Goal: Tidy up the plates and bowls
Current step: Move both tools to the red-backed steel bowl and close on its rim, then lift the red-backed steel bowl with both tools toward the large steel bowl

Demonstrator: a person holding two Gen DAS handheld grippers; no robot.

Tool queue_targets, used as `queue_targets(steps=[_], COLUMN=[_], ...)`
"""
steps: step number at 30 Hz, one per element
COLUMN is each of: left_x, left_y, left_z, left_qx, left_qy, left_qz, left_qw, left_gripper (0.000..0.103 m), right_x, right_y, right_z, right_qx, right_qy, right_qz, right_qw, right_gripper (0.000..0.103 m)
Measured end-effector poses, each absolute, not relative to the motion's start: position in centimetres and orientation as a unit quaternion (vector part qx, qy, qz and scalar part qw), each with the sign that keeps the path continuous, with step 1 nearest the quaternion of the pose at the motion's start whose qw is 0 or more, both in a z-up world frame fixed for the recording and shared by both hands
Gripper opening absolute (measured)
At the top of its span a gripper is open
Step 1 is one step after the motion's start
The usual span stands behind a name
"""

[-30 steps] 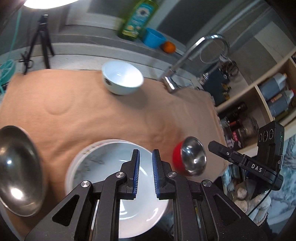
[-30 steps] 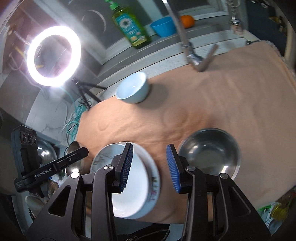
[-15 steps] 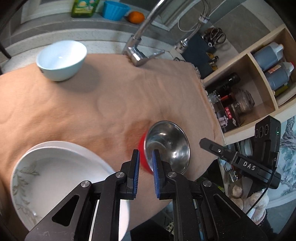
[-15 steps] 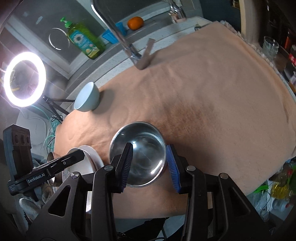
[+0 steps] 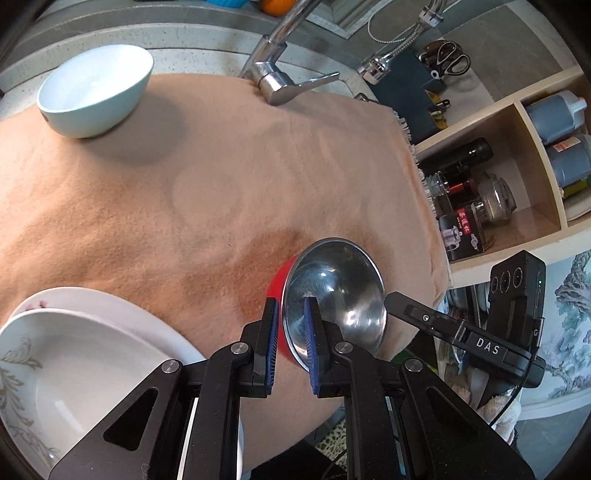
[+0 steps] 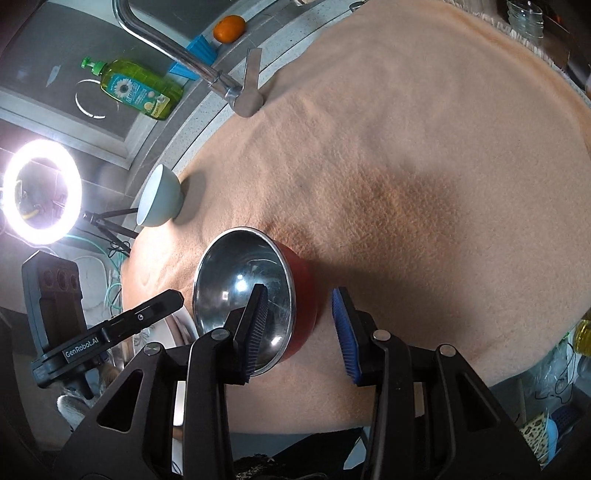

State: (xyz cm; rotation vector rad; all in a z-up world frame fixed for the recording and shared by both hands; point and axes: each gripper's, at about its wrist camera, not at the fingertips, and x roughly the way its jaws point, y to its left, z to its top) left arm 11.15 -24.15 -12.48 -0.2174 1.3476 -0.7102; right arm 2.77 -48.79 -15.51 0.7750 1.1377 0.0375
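Peach cloth [image 6: 424, 155], chrome faucet [image 5: 280, 79], green soap bottle [image 6: 138, 88], orange [image 6: 229, 28]

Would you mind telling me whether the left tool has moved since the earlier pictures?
Yes. The left tool has swung away from the white plates toward the red steel-lined bowl, judged against the faucet.

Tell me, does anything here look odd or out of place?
One thing: the peach cloth has a darker brownish patch right beside the red bowl. It may be damp or only shadow; I cannot tell. Nothing looks spilled or broken.
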Motion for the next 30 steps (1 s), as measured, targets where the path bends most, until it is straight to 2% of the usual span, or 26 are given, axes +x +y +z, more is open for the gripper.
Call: queue_targets(steps=[6,8,14,30], left_x=[11.4,11.4,11.4,10.5], left_y=[-24.6,-24.8,-24.8,-24.0], left_z=[-13.2,-13.4,-14.1,-12.4], left_qx=[-0.094,-0.092,-0.099,-0.1], left_qy=[0.616,0.617,0.624,0.605], left_qz=[-0.319,-0.319,-0.318,-0.318], left_qw=[0.715,0.713,0.707,0.723], left_gripper=[0.012,0.012,0.012,0.012], right_x=[3.1,3.1,3.2,3.6], right_y=[-48.5,-48.5,-48.6,-47.5], right_z=[-16.3,-16.5,-17.2,-15.6], right_qx=[0.355,0.358,0.367,0.353], right_qy=[0.534,0.535,0.538,0.535], right_qz=[0.022,0.023,0.031,0.044], right_qw=[0.767,0.765,0.758,0.766], right_gripper=[0.03,0.022,0.015,0.012])
